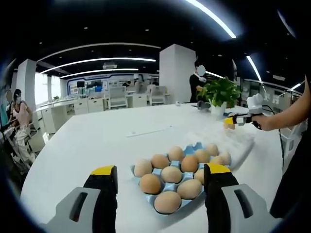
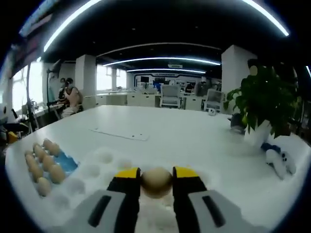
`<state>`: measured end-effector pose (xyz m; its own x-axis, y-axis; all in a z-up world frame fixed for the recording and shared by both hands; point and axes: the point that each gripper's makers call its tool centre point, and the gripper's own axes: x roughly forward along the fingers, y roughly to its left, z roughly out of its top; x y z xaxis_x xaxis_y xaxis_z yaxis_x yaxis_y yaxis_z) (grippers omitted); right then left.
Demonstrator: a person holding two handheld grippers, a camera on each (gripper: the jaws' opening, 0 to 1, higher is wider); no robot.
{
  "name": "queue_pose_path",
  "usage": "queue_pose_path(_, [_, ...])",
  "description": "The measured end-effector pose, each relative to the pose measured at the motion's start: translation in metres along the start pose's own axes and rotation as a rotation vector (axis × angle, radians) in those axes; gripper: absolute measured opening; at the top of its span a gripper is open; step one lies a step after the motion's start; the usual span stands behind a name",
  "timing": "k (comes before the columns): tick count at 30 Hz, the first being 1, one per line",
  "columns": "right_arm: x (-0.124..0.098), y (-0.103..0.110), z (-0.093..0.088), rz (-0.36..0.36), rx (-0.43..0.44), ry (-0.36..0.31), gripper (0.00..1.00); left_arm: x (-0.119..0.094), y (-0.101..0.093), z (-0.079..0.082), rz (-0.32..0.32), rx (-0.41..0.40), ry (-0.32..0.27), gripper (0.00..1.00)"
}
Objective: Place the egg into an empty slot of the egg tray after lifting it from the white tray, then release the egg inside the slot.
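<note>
In the right gripper view, my right gripper [image 2: 156,180] is shut on a tan egg [image 2: 156,182], held just above the white tray [image 2: 95,167] with its round hollows. The blue egg tray [image 2: 68,163], with several eggs in it, lies to the left of that. In the left gripper view, the same blue egg tray [image 1: 193,145] sits right before my left gripper [image 1: 160,171], whose jaws stand open and wide apart with nothing held between them. The white tray [image 1: 235,141] lies beyond it. A hand holds the right gripper [image 1: 233,121] over that tray's far end.
All of this rests on a large white table [image 1: 112,136]. A potted green plant [image 2: 260,104] stands at its far side, with a small white object [image 2: 277,162] lying near it. A flat sheet [image 2: 119,133] lies mid-table. People and desks fill the office behind.
</note>
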<state>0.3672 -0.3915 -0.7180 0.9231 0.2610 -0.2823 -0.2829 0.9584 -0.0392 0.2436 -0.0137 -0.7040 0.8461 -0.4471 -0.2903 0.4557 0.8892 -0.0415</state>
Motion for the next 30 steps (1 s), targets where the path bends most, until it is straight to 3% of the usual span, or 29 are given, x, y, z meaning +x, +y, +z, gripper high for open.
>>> queue_pose_path(7, [0.006,0.039,0.017,0.090,0.009,-0.037,0.25,0.000,-0.001,-0.001,0.000,0.000,0.002,0.72])
queue_pose_path(18, [0.019,0.095,0.019,0.228,-0.009,-0.025,0.25,0.000,0.000,-0.001,0.005,0.003,-0.001,0.73])
queue_pose_path(30, [0.036,0.157,0.033,0.359,-0.002,-0.048,0.25,0.000,0.000,-0.001,0.006,0.008,0.001,0.73])
